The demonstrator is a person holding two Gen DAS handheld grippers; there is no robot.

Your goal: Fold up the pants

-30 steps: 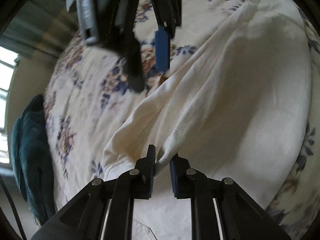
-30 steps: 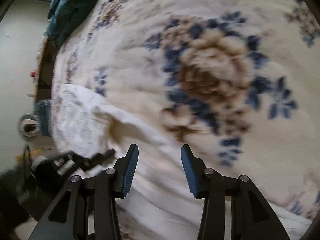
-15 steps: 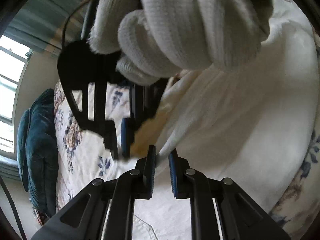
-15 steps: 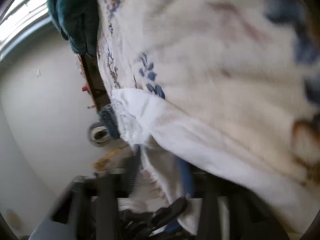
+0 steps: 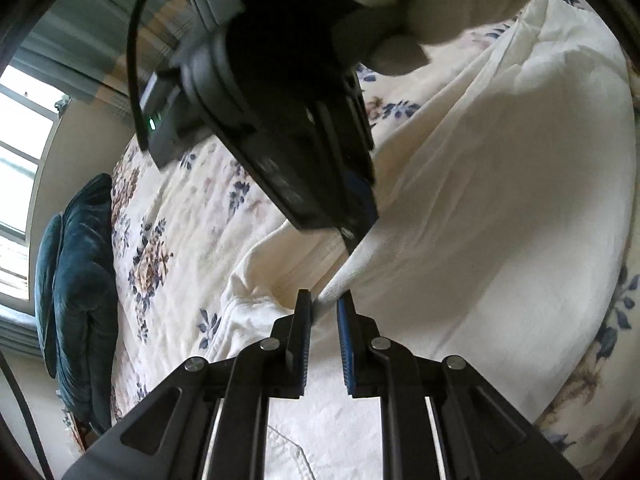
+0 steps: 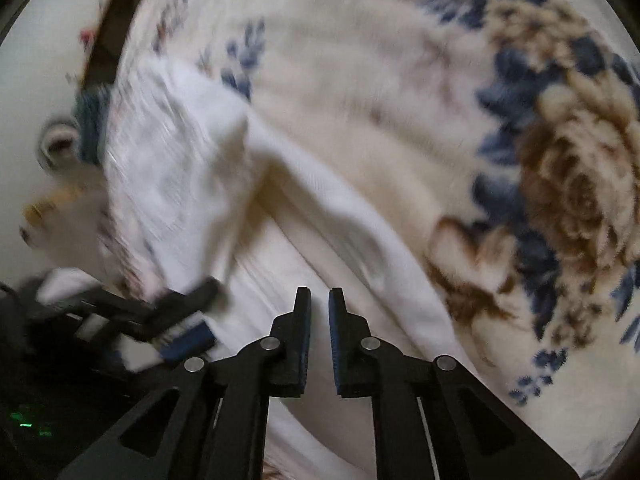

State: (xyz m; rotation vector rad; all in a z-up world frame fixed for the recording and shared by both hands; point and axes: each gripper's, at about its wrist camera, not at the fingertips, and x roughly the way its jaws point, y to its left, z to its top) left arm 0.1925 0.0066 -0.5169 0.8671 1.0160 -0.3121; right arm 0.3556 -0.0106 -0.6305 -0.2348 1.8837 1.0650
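Observation:
Cream-white pants [image 5: 500, 208] lie on a floral bedspread [image 5: 188, 216]. My left gripper [image 5: 323, 302] is shut on a raised fold of the pants at its fingertips. The right gripper [image 5: 356, 220], held in a white-gloved hand [image 5: 424, 4], hangs close above and pinches the same ridge of cloth a little further along. In the right wrist view the pants [image 6: 328, 216] run under my right gripper [image 6: 319, 300], whose jaws stand nearly closed on cloth; the left gripper [image 6: 188, 332] shows blurred at lower left.
A dark teal cushion [image 5: 76, 292] lies at the bed's left edge, with a window [image 5: 20, 148] behind it. The bed's edge and a wall with small objects [image 6: 56, 144] show at the left of the right wrist view.
My right gripper swung in over the pants from the bedspread and its jaws closed from wide open onto the fold. My left gripper kept its hold; the fold is lifted slightly.

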